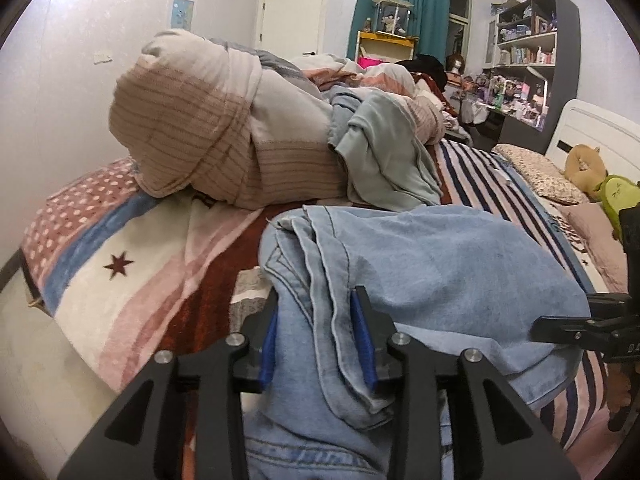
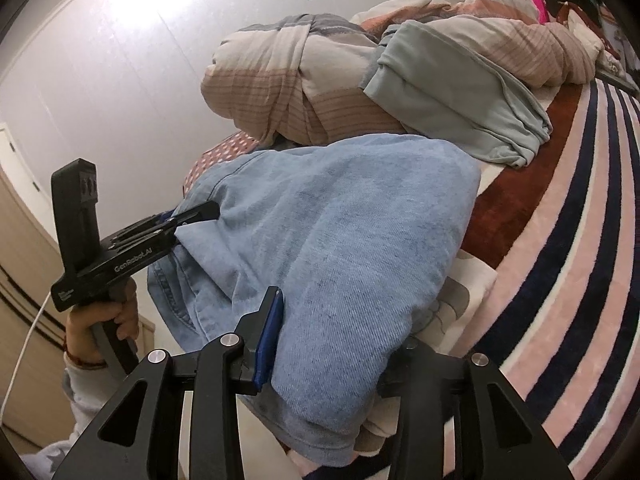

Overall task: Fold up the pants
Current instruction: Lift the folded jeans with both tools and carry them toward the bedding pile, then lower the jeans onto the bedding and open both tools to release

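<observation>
Jeans held at two points above the bed for folding.

The left gripper point(image 1: 316, 344) is closed on bunched layers at one edge of the jeans point(image 1: 440, 272); the right gripper point(image 2: 332, 344) has denim between its fingers, though one finger is hidden, so I cannot tell its grip. The jeans drape over the striped blanket point(image 2: 560, 240), probably so a fold can be laid flat.

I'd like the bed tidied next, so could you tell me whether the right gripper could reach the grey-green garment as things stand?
Probably not yet: the right gripper is full of jeans, and their bulk lies between it and the garment.
</observation>
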A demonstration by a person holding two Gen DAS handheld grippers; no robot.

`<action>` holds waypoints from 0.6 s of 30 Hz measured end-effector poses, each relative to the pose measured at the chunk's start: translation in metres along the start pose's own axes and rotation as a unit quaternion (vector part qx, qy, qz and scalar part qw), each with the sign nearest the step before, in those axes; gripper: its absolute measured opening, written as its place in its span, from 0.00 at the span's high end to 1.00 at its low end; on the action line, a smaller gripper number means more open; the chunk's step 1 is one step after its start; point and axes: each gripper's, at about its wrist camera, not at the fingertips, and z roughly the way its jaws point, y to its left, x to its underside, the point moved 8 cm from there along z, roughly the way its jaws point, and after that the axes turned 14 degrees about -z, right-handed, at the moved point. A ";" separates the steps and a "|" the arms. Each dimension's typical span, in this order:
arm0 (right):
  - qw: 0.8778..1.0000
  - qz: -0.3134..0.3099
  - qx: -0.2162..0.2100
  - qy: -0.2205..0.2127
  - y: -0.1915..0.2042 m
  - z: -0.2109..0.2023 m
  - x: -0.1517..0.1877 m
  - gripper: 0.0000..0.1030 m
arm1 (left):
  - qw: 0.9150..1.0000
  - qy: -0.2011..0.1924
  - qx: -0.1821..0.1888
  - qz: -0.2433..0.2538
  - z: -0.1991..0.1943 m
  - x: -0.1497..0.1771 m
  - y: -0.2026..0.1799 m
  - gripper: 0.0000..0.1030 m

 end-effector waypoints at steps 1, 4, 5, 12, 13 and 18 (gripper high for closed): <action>1.000 -0.002 0.002 0.000 0.000 -0.002 0.000 0.67 | 1.000 -0.006 -0.004 -0.001 -0.005 -0.001 0.000 0.69; 1.000 -0.008 0.006 0.001 0.002 -0.009 0.002 0.67 | 1.000 -0.019 -0.003 -0.001 -0.019 -0.004 -0.004 0.57; 1.000 -0.011 0.007 0.001 0.003 -0.012 0.003 0.65 | 1.000 -0.022 -0.003 0.002 -0.024 -0.004 -0.007 0.56; 1.000 -0.014 0.012 -0.009 0.004 -0.035 0.009 0.60 | 1.000 -0.023 0.016 0.008 -0.044 0.003 -0.037 0.54; 1.000 -0.016 0.014 -0.009 0.004 -0.038 0.009 0.58 | 1.000 -0.022 0.018 0.010 -0.045 0.005 -0.044 0.54; 0.999 -0.023 0.033 -0.016 -0.001 -0.060 0.019 0.52 | 0.999 -0.019 0.033 0.011 -0.051 0.014 -0.074 0.49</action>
